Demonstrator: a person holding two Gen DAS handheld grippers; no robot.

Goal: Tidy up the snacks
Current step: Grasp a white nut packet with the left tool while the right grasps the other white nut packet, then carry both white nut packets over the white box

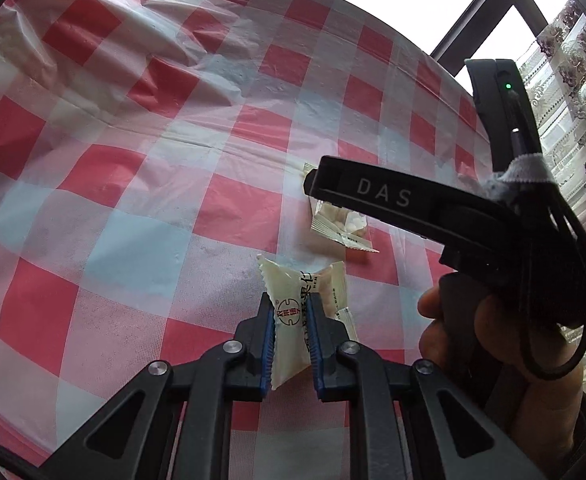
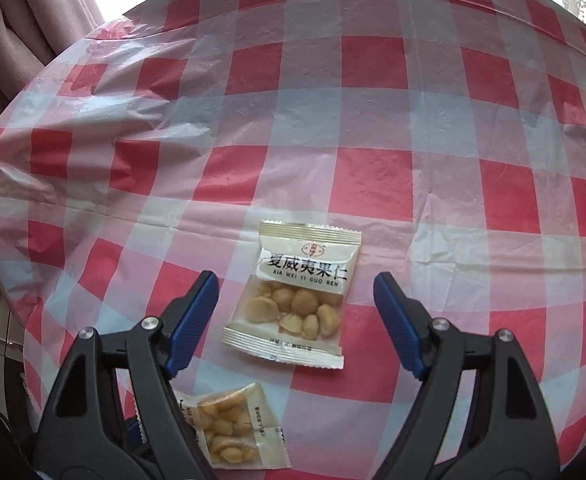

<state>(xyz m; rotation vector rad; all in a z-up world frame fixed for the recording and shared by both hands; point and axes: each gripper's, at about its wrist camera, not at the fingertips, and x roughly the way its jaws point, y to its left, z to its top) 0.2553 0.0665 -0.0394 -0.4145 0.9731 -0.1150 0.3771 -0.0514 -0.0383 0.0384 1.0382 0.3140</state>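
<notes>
Left hand-held gripper [image 1: 289, 312] clamped on nut packet [image 1: 293, 320], right hand-held gripper [image 2: 295, 292] spread over second nut packet [image 2: 297, 296]

Two small cream-and-clear plastic snack packets of pale nuts are in sight. One [image 2: 297, 294] lies flat between the spread blue-padded fingers of the right gripper [image 2: 296, 282]; the other [image 1: 293, 320] is pinched between the pads of the left gripper [image 1: 289, 305]. One red-and-white checked plastic tablecloth [image 2: 373, 128] lies beneath both grippers.
</notes>
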